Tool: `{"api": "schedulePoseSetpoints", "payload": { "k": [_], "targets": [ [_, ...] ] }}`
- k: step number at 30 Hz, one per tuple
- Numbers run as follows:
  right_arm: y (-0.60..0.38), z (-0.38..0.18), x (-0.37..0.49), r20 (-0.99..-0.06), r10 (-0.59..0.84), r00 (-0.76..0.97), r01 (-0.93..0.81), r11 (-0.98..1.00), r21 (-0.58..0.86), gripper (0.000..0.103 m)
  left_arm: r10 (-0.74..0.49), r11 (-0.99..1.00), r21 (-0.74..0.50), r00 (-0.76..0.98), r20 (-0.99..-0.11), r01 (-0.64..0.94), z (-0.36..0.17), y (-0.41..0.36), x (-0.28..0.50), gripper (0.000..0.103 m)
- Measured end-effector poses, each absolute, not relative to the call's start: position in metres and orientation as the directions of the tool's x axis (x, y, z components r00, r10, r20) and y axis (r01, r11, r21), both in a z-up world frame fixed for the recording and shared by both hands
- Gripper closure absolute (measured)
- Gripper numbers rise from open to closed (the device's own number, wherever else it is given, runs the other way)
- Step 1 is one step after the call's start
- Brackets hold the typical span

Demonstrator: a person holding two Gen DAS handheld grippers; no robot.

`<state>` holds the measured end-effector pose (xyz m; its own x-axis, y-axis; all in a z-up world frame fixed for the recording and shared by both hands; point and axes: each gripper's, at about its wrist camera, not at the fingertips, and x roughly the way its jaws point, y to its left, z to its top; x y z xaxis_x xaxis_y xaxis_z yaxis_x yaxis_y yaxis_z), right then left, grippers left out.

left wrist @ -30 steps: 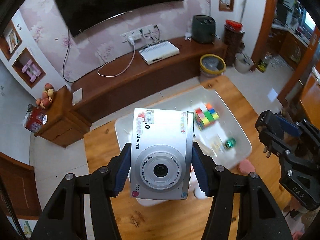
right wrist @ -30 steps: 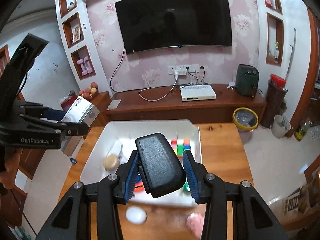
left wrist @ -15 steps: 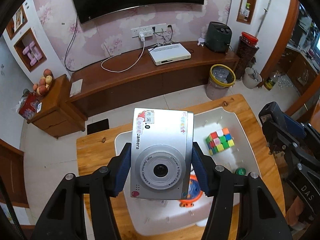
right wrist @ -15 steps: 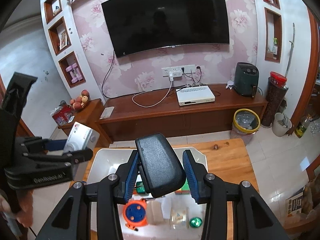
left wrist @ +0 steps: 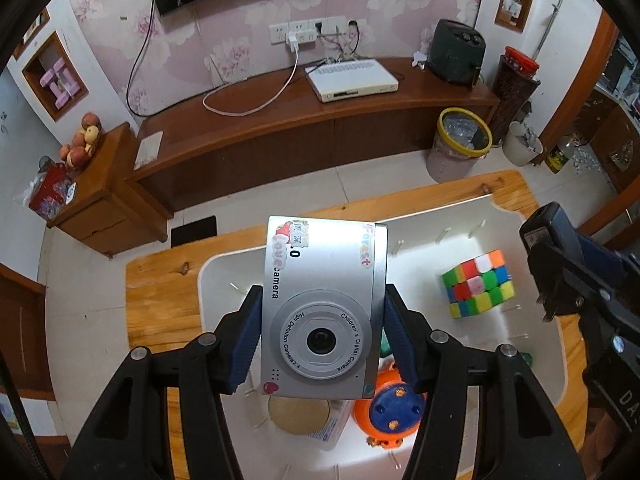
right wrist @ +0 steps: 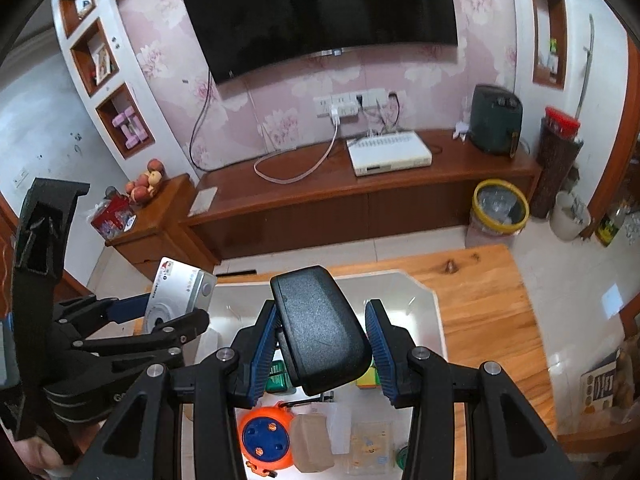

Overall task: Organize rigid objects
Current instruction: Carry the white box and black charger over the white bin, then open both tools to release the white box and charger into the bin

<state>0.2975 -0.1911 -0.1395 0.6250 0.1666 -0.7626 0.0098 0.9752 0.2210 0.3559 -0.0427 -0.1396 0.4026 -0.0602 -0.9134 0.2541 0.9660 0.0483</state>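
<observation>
Above white tray [left wrist: 560, 368] | left gripper [left wrist: 322, 336] clamps camera [left wrist: 324, 304] | right gripper [right wrist: 322, 350] clamps black adapter [right wrist: 320, 328]

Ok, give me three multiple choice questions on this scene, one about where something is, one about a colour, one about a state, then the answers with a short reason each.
1. Where is the puzzle cube?
A. inside the white tray
B. on the TV bench
C. on the floor

2. What colour is the camera in the left gripper?
A. red
B. silver
C. green

3. What state is the right gripper in?
A. open and empty
B. shut on the black plug adapter
C. shut on the cube

Answers:
1 A, the cube rests on the tray floor toward its right side in the left wrist view.
2 B, its body is silver with small stickers.
3 B, the blue pads sit on either side of the adapter, which shows its prongs in the left wrist view.
</observation>
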Motion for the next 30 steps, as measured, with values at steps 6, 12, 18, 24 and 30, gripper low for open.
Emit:
{"api": "schedulePoseSetpoints", "payload": {
  "k": [6, 12, 18, 24, 30],
  "targets": [
    [-0.182, -0.185, 0.316, -0.838, 0.193, 0.511, 0.023, 0.971, 0.238, 0.059, -0.032, 0.969, 0.052, 0.329, -0.944, 0.242, -0.179, -0.044, 0.365, 0.042],
    [-0.168, -0.215, 0.319, -0.883, 0.182, 0.433, 0.01, 0.978, 0.206, 0.059, -0.005, 0.97, 0.063, 0.277, -0.961, 0.236, -0.203, -0.047, 0.368, 0.042],
    [-0.159, -0.233, 0.322, -0.92, 0.162, 0.357, -0.005, 0.985, 0.171, 0.058, 0.014, 0.968, 0.079, 0.262, -0.965, 0.238, -0.21, -0.05, 0.37, 0.042],
    [-0.165, -0.227, 0.313, -0.915, 0.159, 0.371, -0.006, 0.986, 0.169, 0.048, -0.004, 0.963, 0.069, 0.272, -0.962, 0.259, -0.201, -0.051, 0.368, 0.032],
    [-0.175, -0.212, 0.298, -0.898, 0.149, 0.414, -0.008, 0.987, 0.16, 0.041, -0.065, 0.971, 0.004, 0.278, -0.958, 0.238, -0.184, -0.048, 0.359, 0.024]
  ]
}}
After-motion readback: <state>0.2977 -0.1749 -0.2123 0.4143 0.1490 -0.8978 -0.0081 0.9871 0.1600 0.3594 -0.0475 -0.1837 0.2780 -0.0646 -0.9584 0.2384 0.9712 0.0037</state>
